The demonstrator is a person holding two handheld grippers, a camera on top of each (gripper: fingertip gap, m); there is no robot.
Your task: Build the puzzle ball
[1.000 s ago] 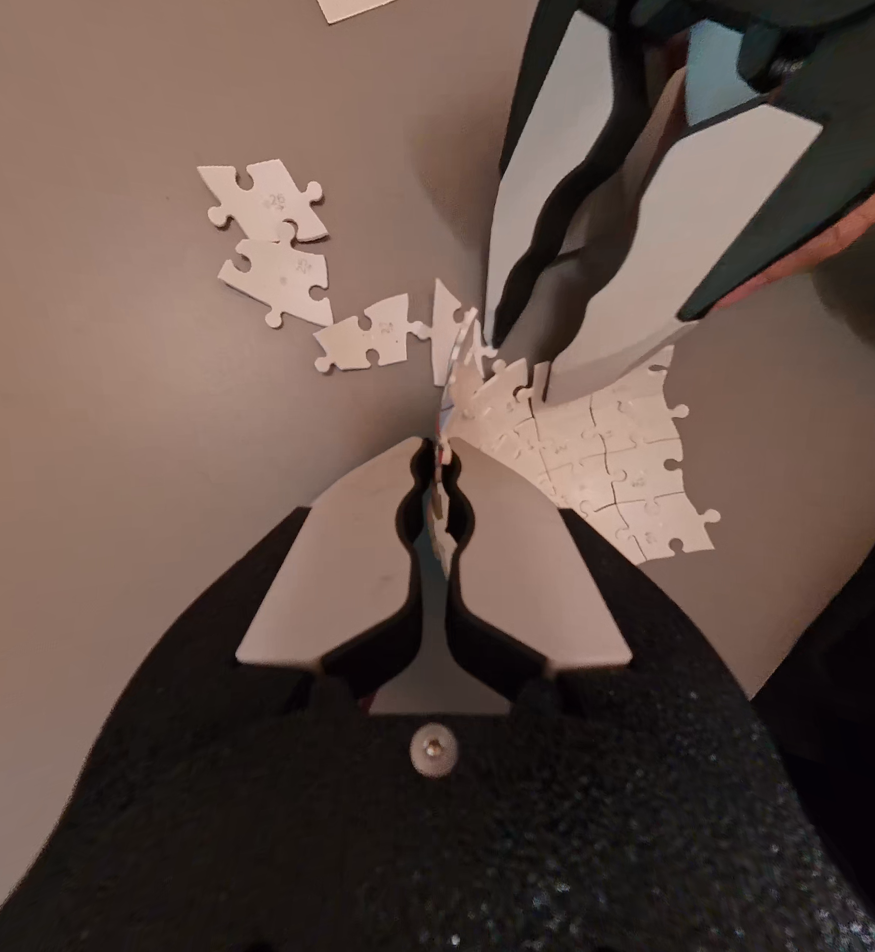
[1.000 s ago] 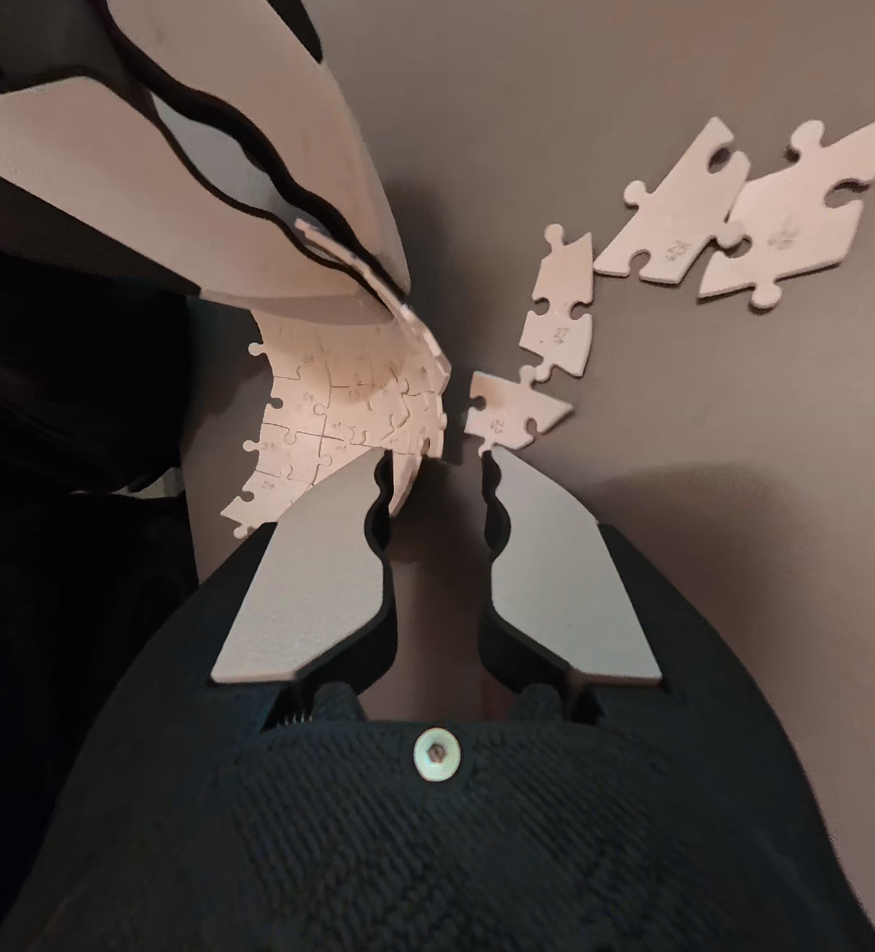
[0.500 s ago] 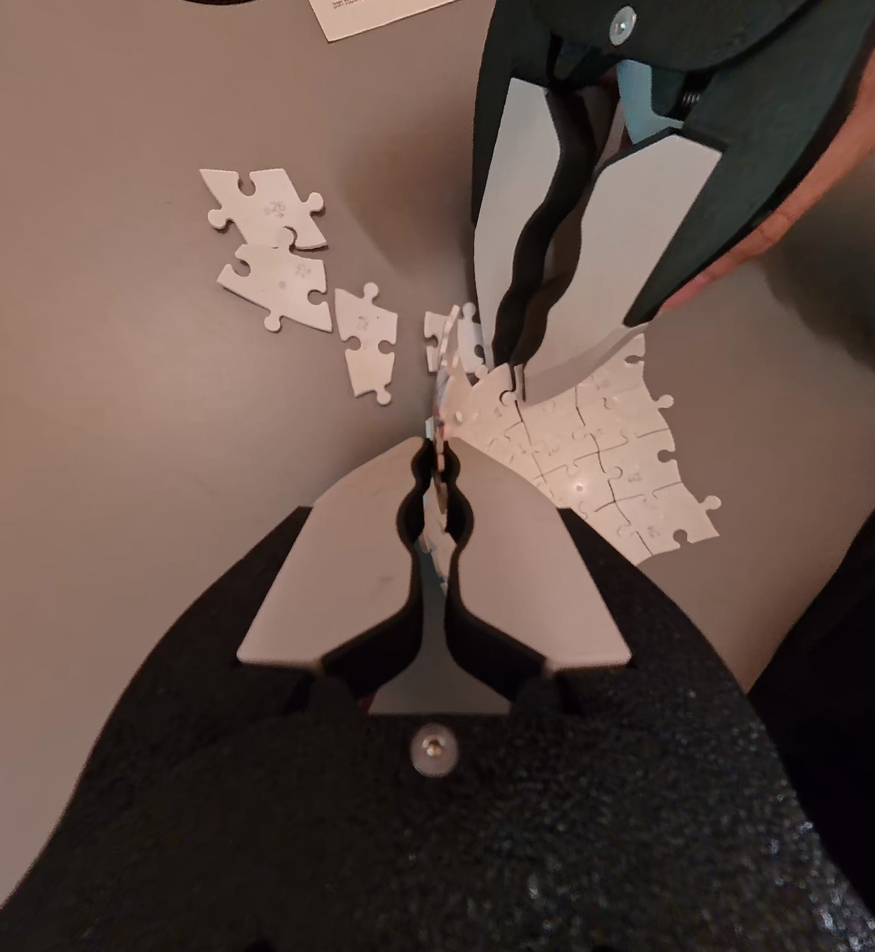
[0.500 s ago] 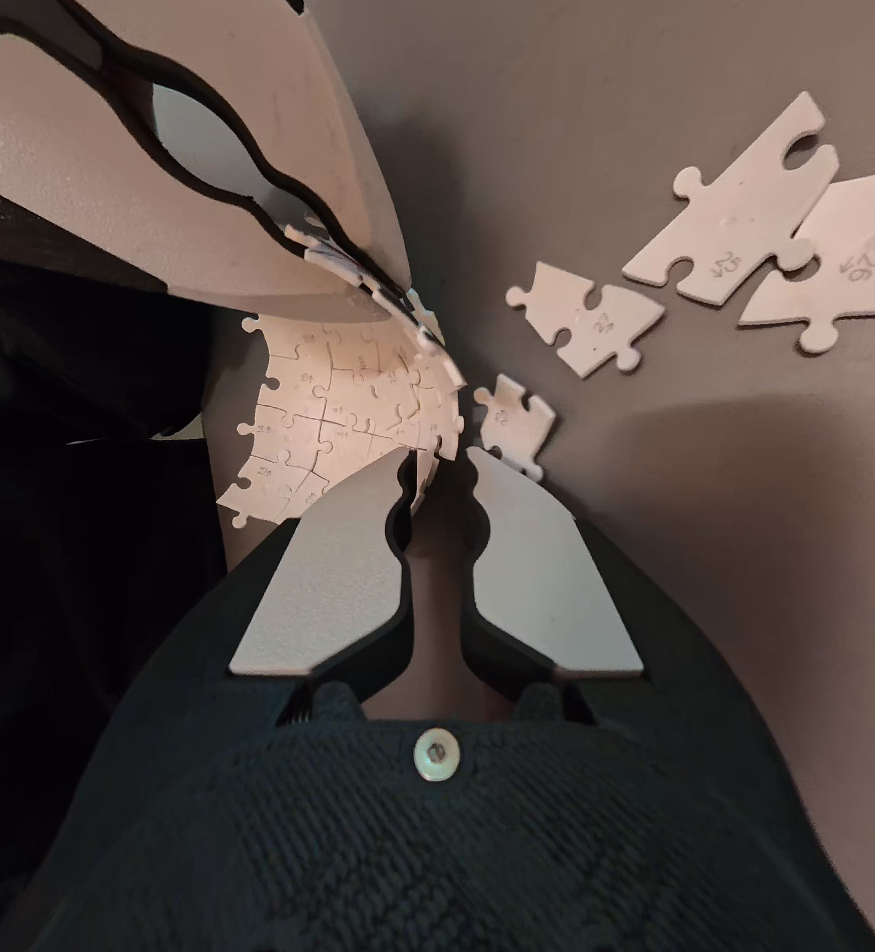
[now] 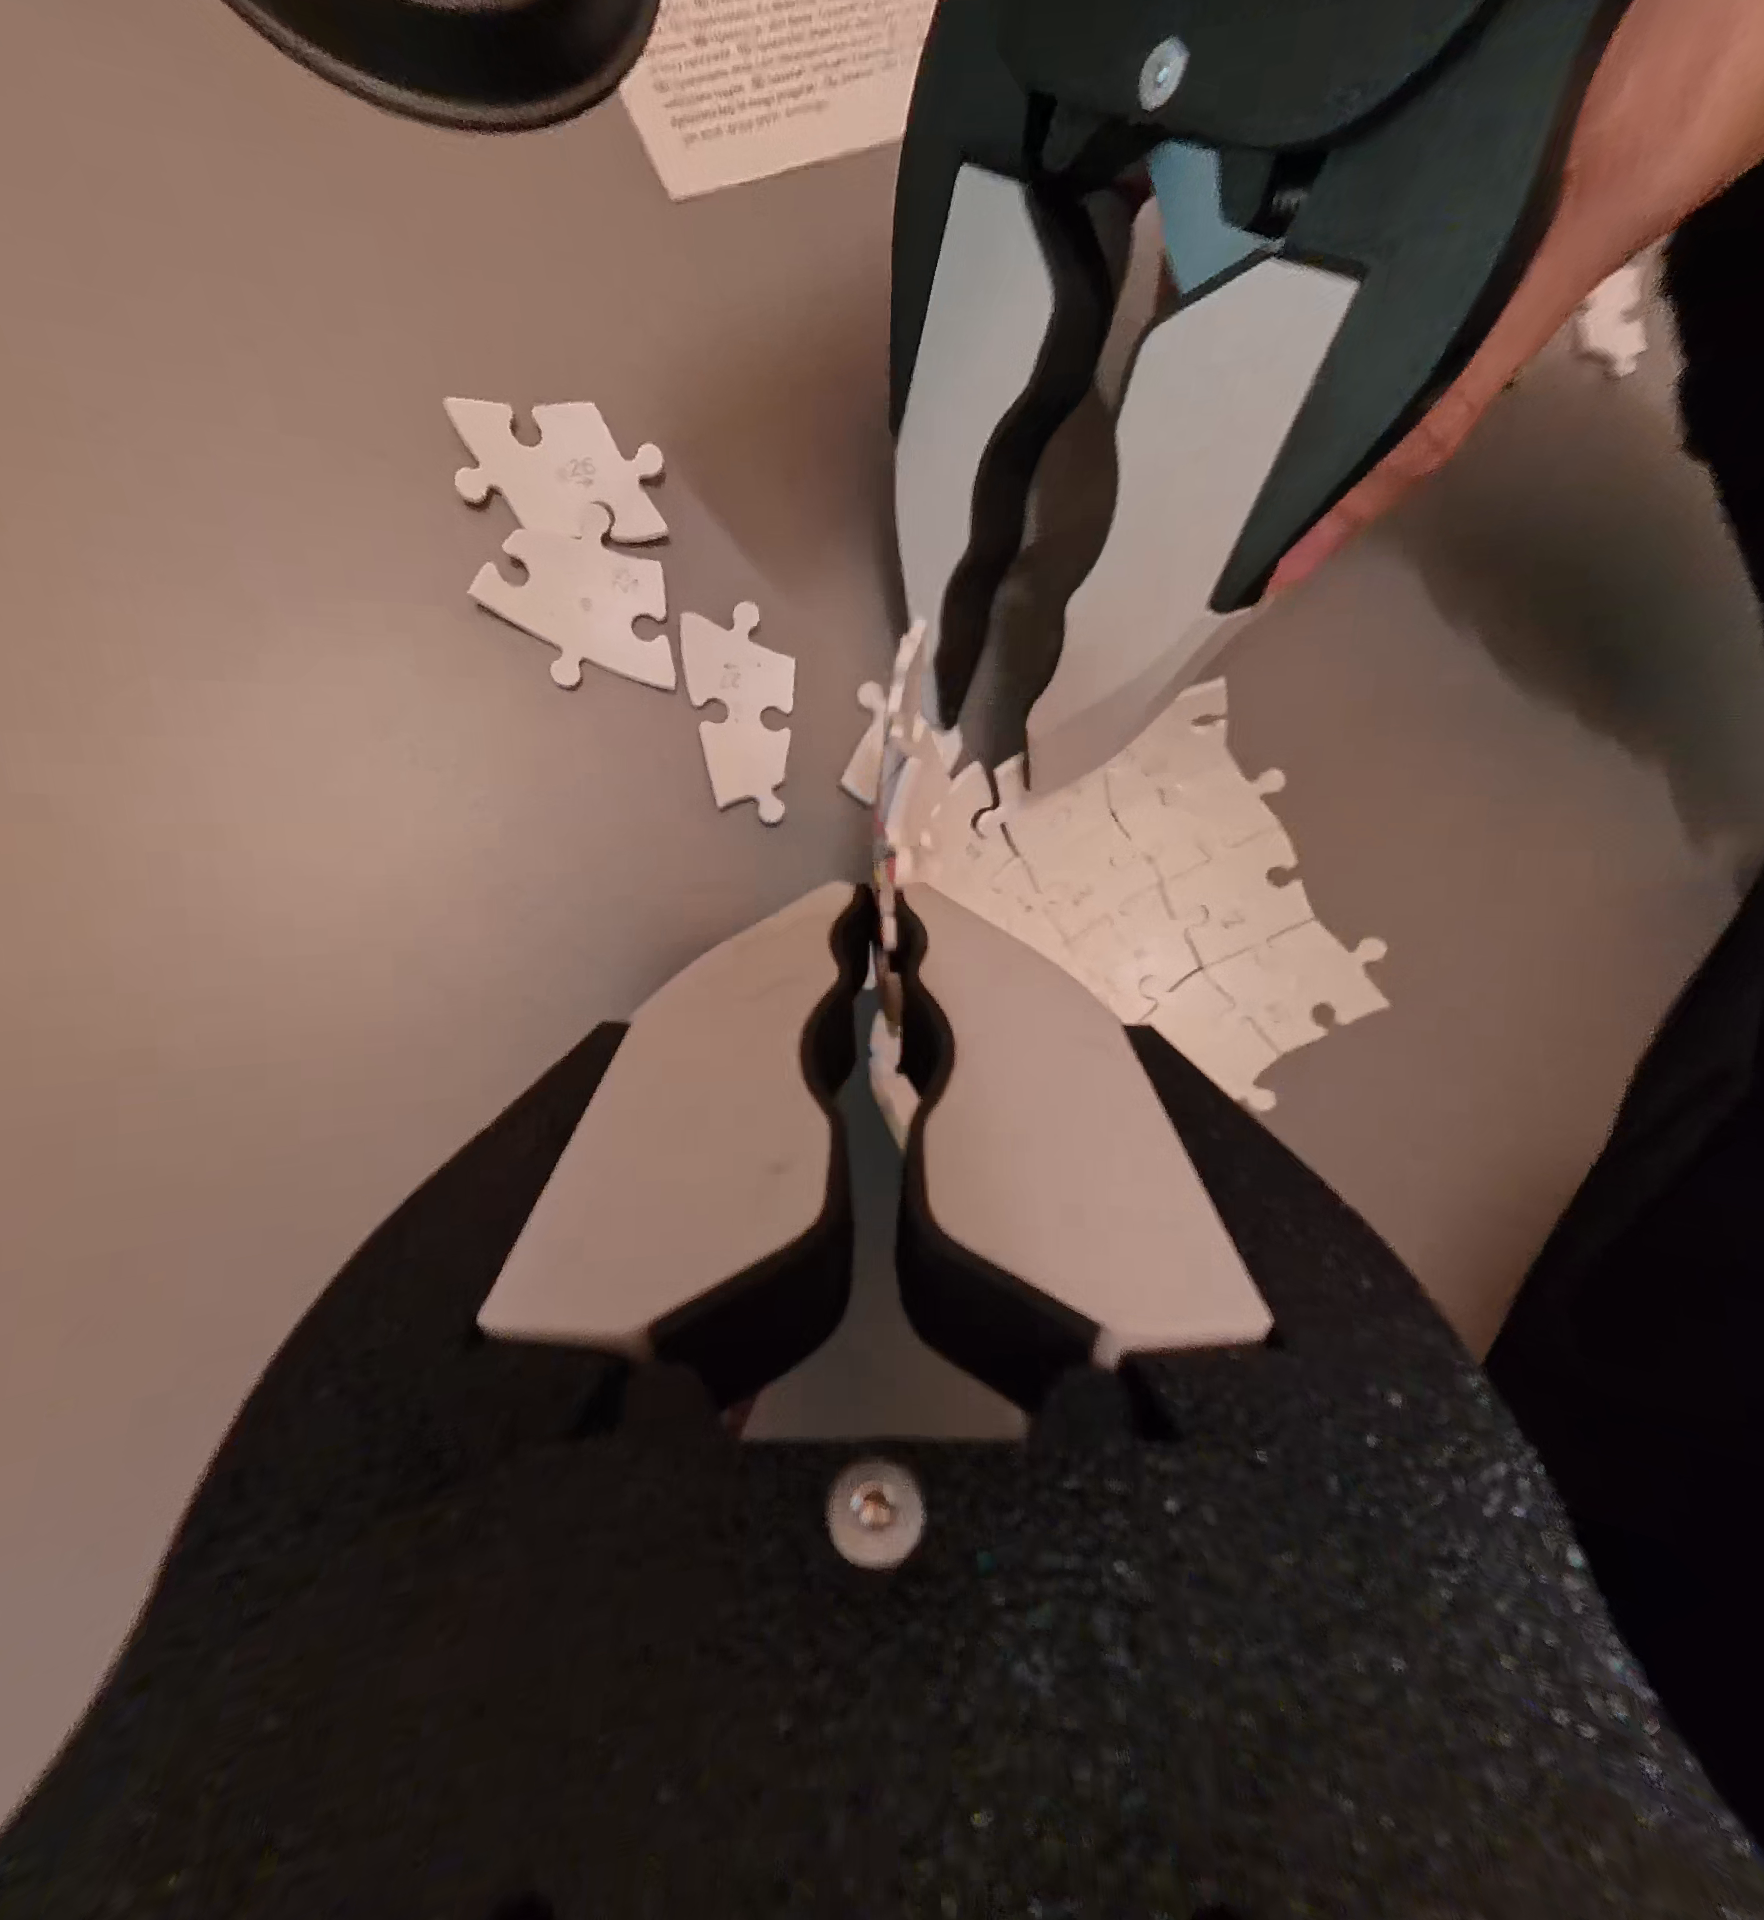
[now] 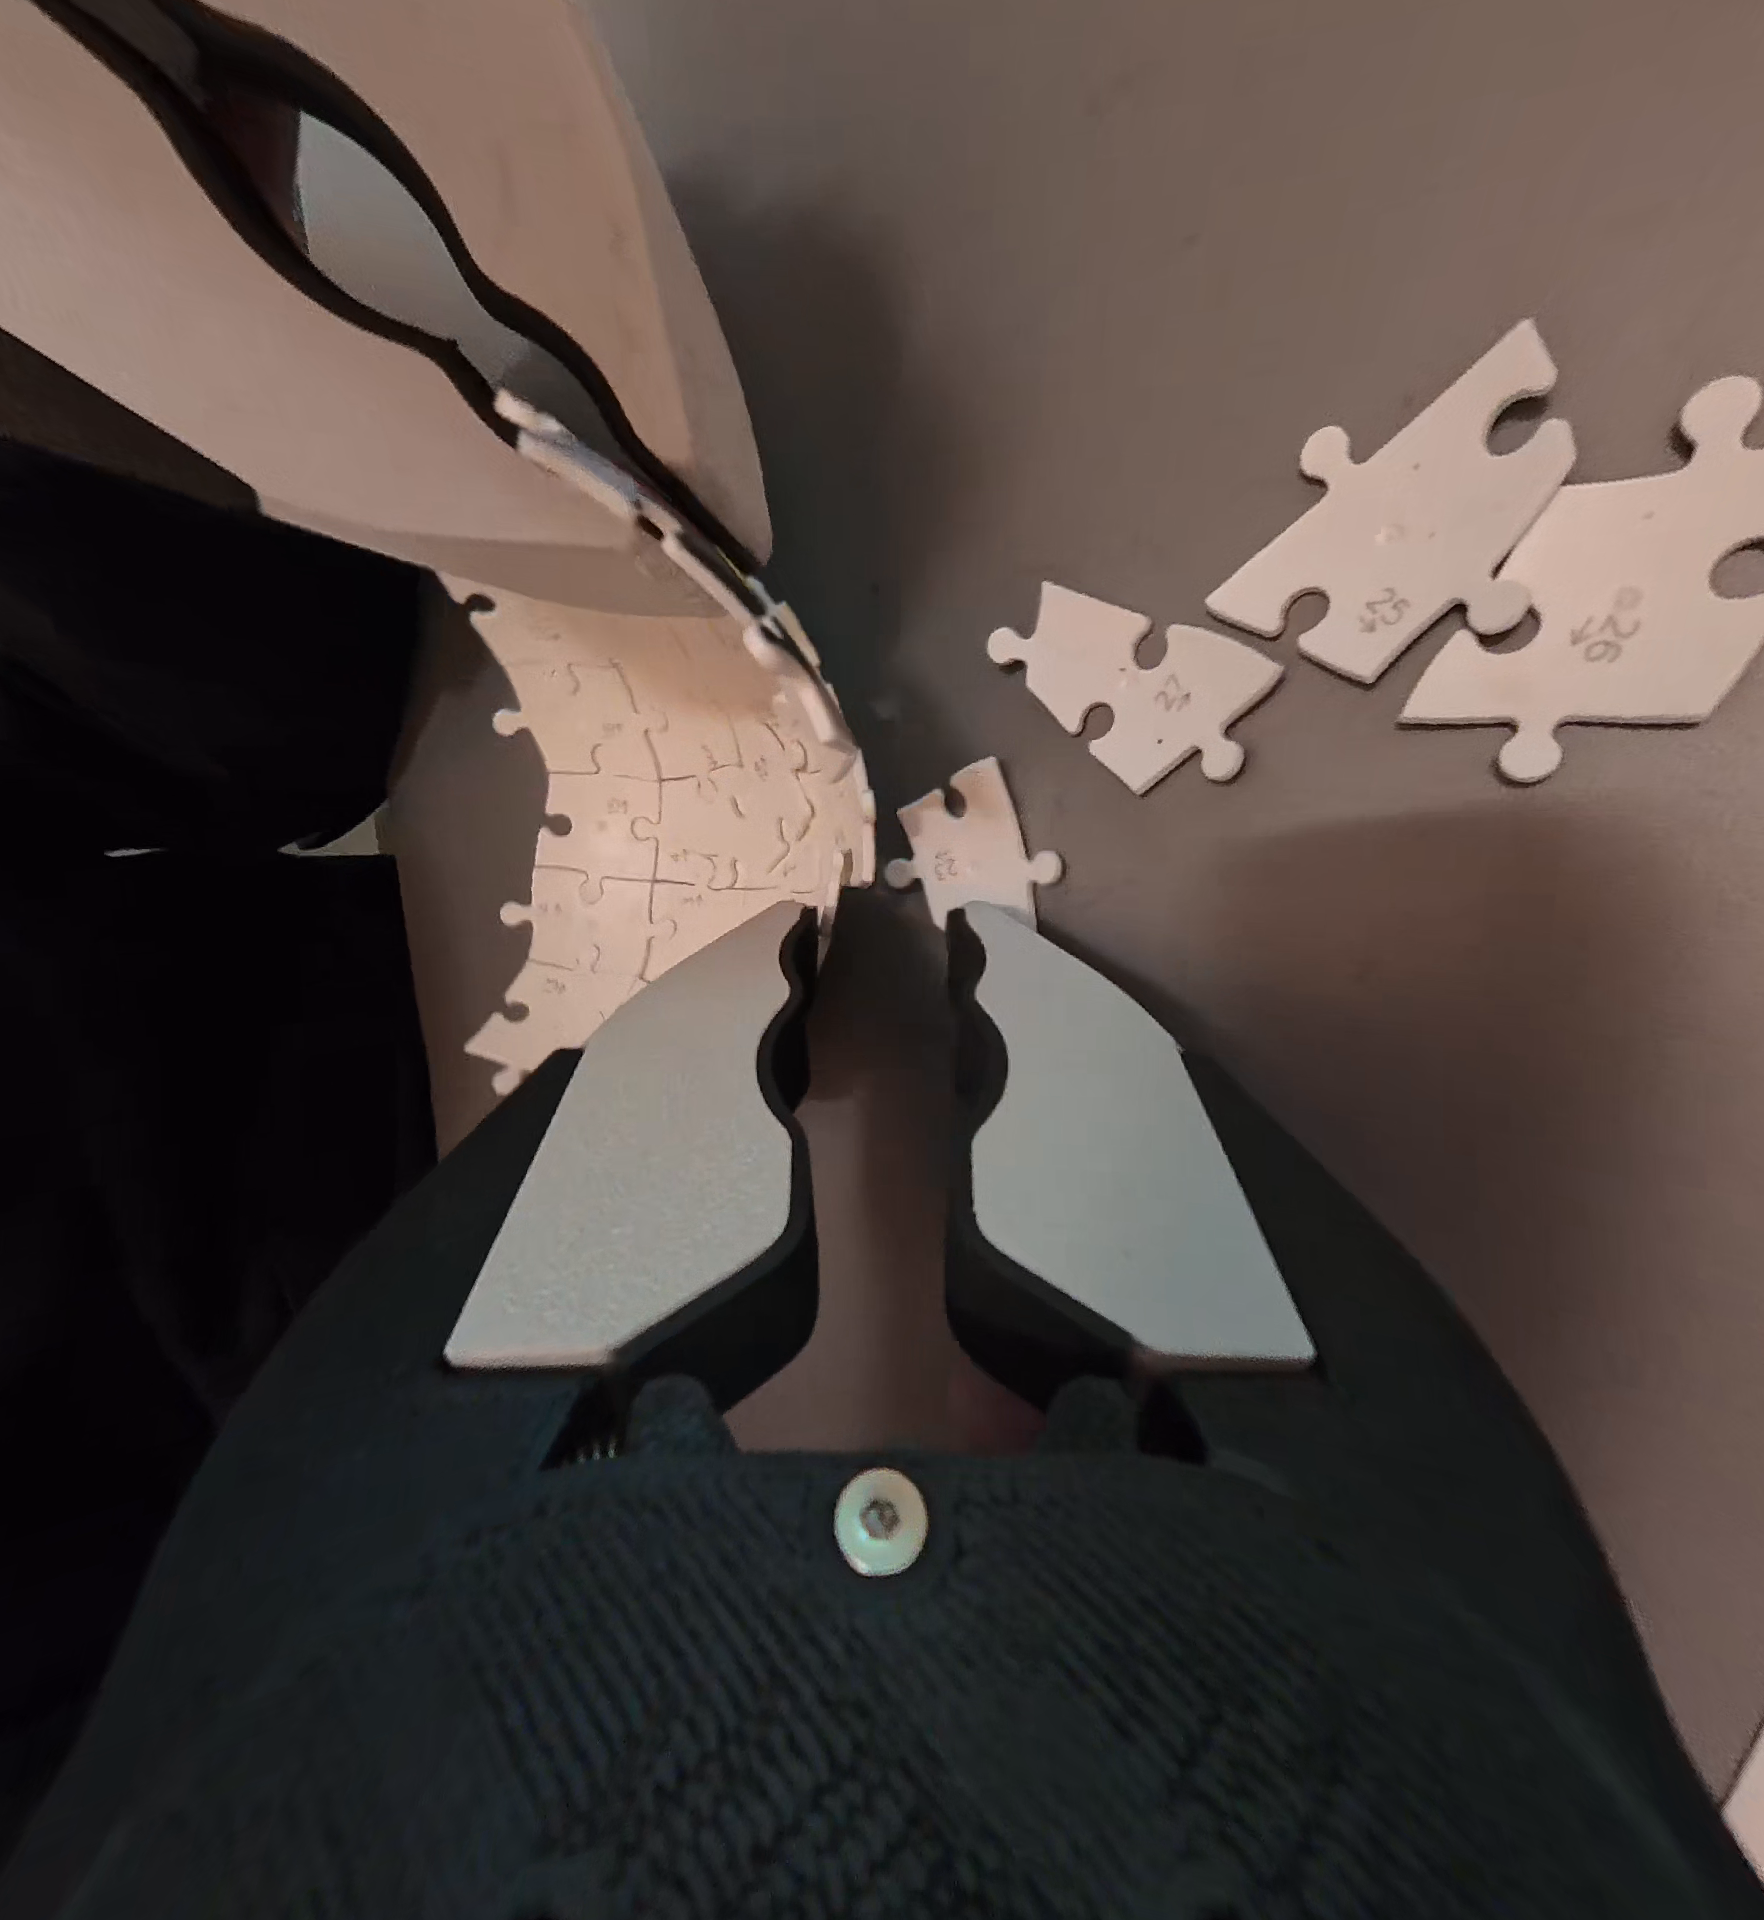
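1. Two grippers meet over a grey table [image 5: 234,935], one at each side of a curved, partly assembled puzzle ball shell [image 5: 1169,894] made of white interlocked pieces.
2. The left gripper [image 5: 883,914] is clenched on the shell's rim, the thin edge of the pieces pinched between its wavy black pads and held up on edge.
3. The right gripper [image 6: 883,914] has its jaws parted with nothing between them; its left fingertip is at the shell's edge, and its right fingertip sits just over a single loose piece [image 6: 966,852] lying next to the shell.
4. In the left wrist view the right gripper comes in from above, tips down at the shell's upper edge, with a person's hand [image 5: 1543,239] wrapped around it.
5. Three more loose pieces lie flat on the table beside the shell: one small piece [image 6: 1143,686] nearest, then two larger ones [image 6: 1397,530] [image 6: 1626,613] that overlap each other.
6. A printed paper sheet [image 5: 764,94] lies at the far side of the table, next to a dark rounded object [image 5: 442,52].
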